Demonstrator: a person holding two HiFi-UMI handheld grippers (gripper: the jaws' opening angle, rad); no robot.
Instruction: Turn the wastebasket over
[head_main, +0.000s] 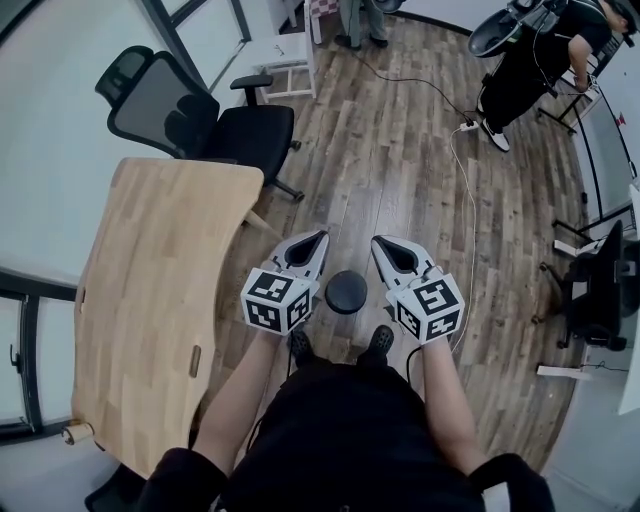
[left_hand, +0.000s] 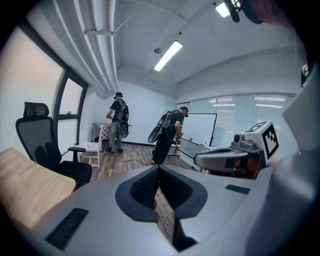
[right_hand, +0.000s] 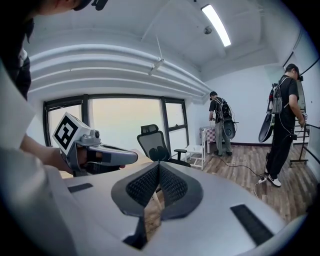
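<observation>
A wood-plank floor (head_main: 400, 150) fills most of the head view. A wooden bench (head_main: 150, 300) runs down the left side and a black office chair (head_main: 190, 120) stands at its upper end. In the upper right a person in dark clothes (head_main: 530, 60) bends over, and a white cable (head_main: 465, 170) trails down the floor from there.

I hold my left gripper (head_main: 320, 237) and my right gripper (head_main: 379, 243) side by side in the lower middle of the frame, tips angled toward each other but apart. The wastebasket (head_main: 346, 292) shows from above as a small dark round shape on the floor. It sits in the gap between my two grippers, just above my shoes (head_main: 380, 340). Neither gripper touches it, and I cannot tell from here which way up it stands.

In the left gripper view my jaws are closed. The ribbed black pads (left_hand: 147, 187) meet at the tip with nothing between them; only floor shows through the slit lower down.

In the right gripper view the jaws are likewise pressed together. Their ribbed pads (right_hand: 145, 185) meet at the tip and hold nothing. The wastebasket shows in neither gripper view; both look across the room at the chair and at two people standing farther off.
</observation>
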